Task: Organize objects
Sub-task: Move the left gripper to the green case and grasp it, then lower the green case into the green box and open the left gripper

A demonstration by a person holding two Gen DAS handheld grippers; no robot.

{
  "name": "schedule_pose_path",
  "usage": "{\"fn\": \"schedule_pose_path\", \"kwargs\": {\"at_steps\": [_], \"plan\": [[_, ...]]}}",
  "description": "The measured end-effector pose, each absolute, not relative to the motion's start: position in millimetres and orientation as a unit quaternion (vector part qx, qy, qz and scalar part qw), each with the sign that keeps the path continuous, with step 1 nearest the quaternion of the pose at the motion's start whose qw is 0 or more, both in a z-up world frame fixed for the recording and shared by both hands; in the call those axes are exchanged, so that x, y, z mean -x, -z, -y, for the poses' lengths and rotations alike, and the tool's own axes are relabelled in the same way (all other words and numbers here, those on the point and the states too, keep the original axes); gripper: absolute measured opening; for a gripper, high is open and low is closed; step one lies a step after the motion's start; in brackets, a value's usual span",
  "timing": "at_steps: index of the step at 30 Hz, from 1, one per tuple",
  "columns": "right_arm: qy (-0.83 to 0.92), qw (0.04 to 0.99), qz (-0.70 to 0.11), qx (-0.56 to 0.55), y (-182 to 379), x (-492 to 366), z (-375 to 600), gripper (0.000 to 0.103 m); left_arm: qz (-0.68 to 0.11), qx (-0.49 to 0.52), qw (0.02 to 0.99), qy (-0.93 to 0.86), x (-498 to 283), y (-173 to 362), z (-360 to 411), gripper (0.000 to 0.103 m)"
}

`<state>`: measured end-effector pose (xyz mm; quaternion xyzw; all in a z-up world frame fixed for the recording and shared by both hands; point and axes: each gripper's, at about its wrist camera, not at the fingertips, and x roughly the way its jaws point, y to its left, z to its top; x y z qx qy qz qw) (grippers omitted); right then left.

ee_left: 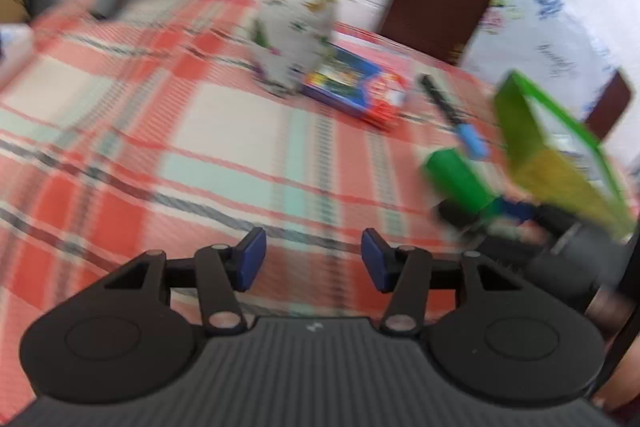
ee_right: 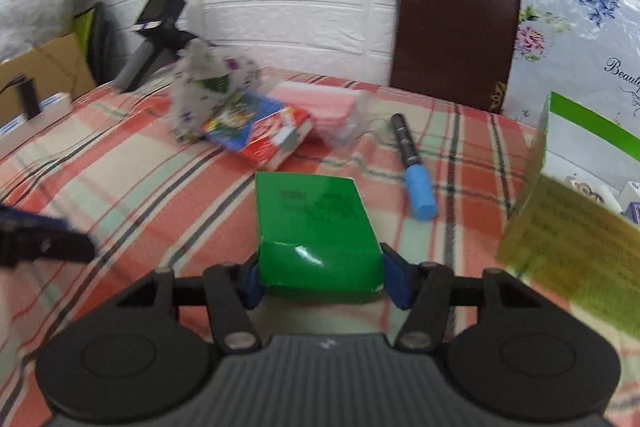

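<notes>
A green box (ee_right: 316, 223) lies on the plaid tablecloth (ee_right: 132, 195), and my right gripper (ee_right: 324, 279) is shut on its near end, a blue pad against each side. In the left wrist view the same green box (ee_left: 456, 179) shows at the right, with the right gripper (ee_left: 512, 211) behind it, blurred. My left gripper (ee_left: 314, 261) hovers open over bare cloth with nothing between its blue pads. One of its fingers (ee_right: 44, 243) pokes in at the left edge of the right wrist view.
A marker with a blue cap (ee_right: 412, 163), a blue-and-red box (ee_right: 260, 127), a patterned pouch (ee_right: 208, 87) and a pink pack (ee_right: 320, 107) lie further back. An open green-and-yellow box (ee_right: 572, 211) stands at the right. A brown chair back (ee_right: 452, 19) and a black stand (ee_right: 156, 35) are behind.
</notes>
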<state>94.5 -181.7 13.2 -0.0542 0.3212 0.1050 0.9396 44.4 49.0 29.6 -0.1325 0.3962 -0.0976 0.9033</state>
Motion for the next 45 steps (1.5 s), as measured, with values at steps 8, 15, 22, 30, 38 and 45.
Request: {"fn": "schedule_pose_path", "kwargs": {"at_steps": [8,15,22,30,38,45], "plan": [[-0.131,0.940,-0.306,0.072,-16,-27,158,0.061,-0.434,0.194,0.861,0.182,-38,-33,-18,0.063],[-0.155,0.935,-0.315,0.048,-14,-19,162,0.084,-0.457,0.206,0.848,0.175,-37,-18,-7,0.041],[-0.152,0.939,-0.307,0.028,-16,-12,170,0.061,-0.458,0.199,0.850,0.167,-37,-27,-3,0.032],[-0.085,0.947,-0.309,0.001,-17,-6,216,0.061,-0.468,0.132,0.846,0.218,-50,-31,63,0.032],[-0.008,0.958,-0.283,-0.044,-26,6,282,0.061,-0.448,0.066,0.845,0.284,-57,-48,143,0.032],[0.033,0.978,-0.203,-0.022,-67,-30,321,0.061,-0.386,0.027,0.868,0.311,-86,-100,189,0.032]]}}
